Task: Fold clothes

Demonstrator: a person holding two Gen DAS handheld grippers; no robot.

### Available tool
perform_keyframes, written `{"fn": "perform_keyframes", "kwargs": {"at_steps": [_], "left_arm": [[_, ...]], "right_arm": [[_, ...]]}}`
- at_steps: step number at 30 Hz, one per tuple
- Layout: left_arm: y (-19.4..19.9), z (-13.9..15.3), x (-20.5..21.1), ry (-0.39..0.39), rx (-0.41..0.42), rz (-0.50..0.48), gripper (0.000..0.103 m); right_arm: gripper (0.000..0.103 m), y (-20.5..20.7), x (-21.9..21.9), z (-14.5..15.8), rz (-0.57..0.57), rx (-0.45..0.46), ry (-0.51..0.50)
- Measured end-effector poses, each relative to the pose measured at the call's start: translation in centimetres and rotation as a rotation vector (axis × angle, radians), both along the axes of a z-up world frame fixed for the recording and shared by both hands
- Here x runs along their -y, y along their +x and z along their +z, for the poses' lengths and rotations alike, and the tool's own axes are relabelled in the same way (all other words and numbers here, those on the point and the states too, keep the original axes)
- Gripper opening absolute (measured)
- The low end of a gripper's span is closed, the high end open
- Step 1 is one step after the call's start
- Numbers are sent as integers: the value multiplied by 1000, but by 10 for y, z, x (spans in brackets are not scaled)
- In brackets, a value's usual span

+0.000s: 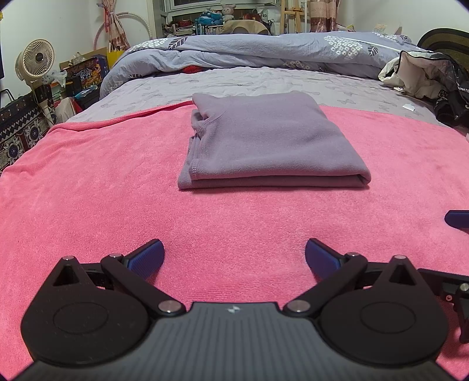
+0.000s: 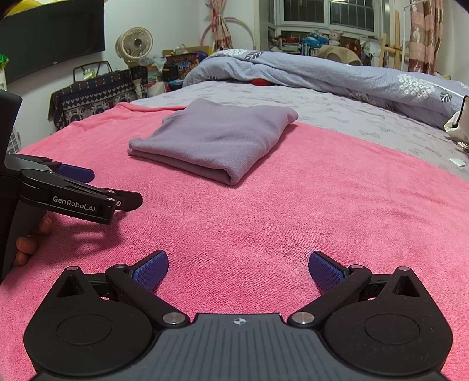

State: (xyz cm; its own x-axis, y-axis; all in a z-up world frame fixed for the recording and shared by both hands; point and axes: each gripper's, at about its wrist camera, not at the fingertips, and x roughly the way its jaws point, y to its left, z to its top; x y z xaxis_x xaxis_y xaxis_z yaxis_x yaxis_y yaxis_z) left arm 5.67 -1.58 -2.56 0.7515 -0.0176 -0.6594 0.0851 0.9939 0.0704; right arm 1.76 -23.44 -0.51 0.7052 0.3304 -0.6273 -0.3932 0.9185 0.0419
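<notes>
A pink towel (image 1: 117, 187) is lying spread over the near part of a bed whose grey butterfly-print sheet (image 1: 263, 82) is showing beyond the towel's far edge. A blue-grey floral duvet (image 1: 263, 49) is lying bunched along the far side of the bed, and a pile of dark and pale clothing (image 1: 431, 76) is sitting at the bed's right edge. Past the bed's left edge a cream fan (image 1: 36, 61) and a patterned bag (image 1: 20, 126) are standing against the wall; stuffed toys (image 1: 214, 16) are sitting on the window ledge.

The folded purple fleece garment (image 1: 263, 140) is resting near the middle of the towel, close to its far edge, its long axis running from the near edge toward the far edge. Its folded edge is facing the near side and its stacked hems are facing left.

The left gripper (image 1: 234, 258) is hovering over the near part of the towel with its jaws spread wide, holding nothing. The right gripper (image 2: 238, 268) is likewise hovering with jaws spread and empty, well apart from the garment.
</notes>
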Motion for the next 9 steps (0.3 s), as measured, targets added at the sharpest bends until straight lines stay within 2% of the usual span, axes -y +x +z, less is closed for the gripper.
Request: {"fn": "perform_keyframes", "kwargs": {"at_steps": [9], "left_arm": [[0, -1, 0, 2, 4, 1, 103]], "right_arm": [[103, 0, -1, 0, 0, 0, -1]]}}
